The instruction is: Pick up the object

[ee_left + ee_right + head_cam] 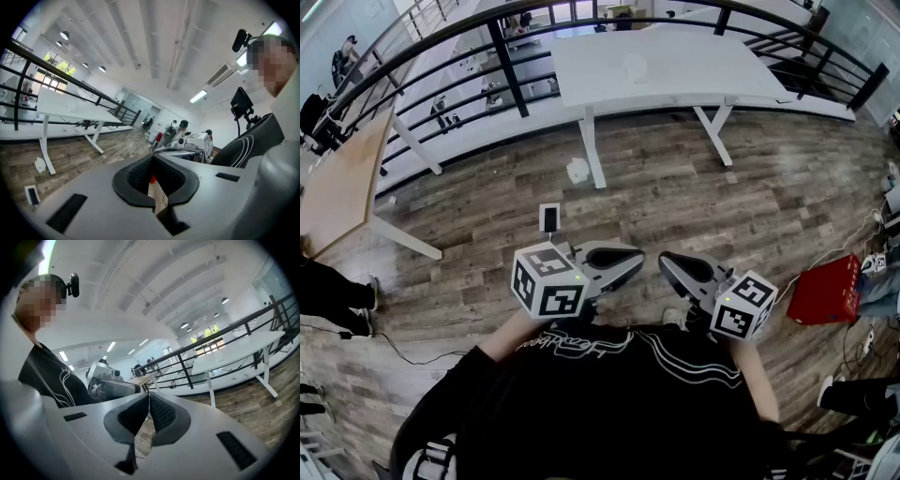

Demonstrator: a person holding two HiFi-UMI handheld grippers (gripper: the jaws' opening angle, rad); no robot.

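Head view: we hold left gripper [633,258], right gripper [667,264] shut, empty; cup [635,67] on white table [712,66] at 12 o'clock, well apart, neither nearer.

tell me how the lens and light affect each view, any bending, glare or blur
Head view: strong fisheye, the black metal railing and long white table bow into arcs; light even, detail sharp. Left gripper view: dark round vignette, the ceiling strip light slightly blown out, the near left gripper looks soft. Right gripper view: same vignette, the bright far window overexposed.
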